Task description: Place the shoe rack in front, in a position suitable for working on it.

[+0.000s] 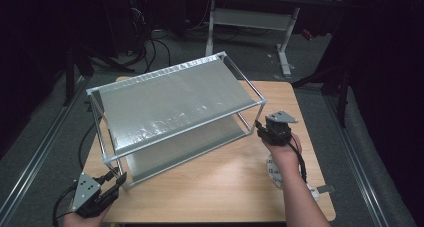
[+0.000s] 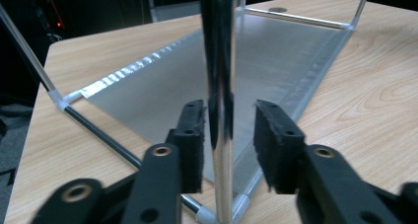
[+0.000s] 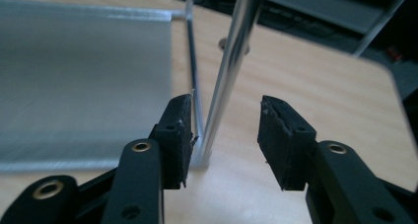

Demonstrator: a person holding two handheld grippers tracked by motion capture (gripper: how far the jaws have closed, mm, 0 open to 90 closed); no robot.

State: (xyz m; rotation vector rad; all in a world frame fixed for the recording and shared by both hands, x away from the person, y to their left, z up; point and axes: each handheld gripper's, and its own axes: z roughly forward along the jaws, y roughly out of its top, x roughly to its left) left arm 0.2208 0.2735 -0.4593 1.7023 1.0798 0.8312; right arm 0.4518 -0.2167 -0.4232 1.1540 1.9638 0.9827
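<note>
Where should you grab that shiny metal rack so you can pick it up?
Probably by its upright corner legs, one at each end. The rack is wide with soft mesh shelves, so the thin round posts are the firm parts. The left gripper already straddles the near-left post from the person's side, and the right gripper straddles the right-end post; neither clamps yet.

a two-tier rack [image 1: 172, 94] stands on the bench [image 1: 235, 187], set at a slant, its upper shelf [image 1: 170, 104] above its lower shelf [image 1: 185, 147]. the left gripper [image 1: 116, 183] is at the rack's near left corner, with that corner's upright post [image 2: 221, 135] between its jaws. the right gripper [image 1: 261, 128] is at the rack's right end, a post [image 3: 224, 86] between its jaws. behind the bench stands another table [image 1: 250, 9] on the floor [image 1: 50, 137].
</note>
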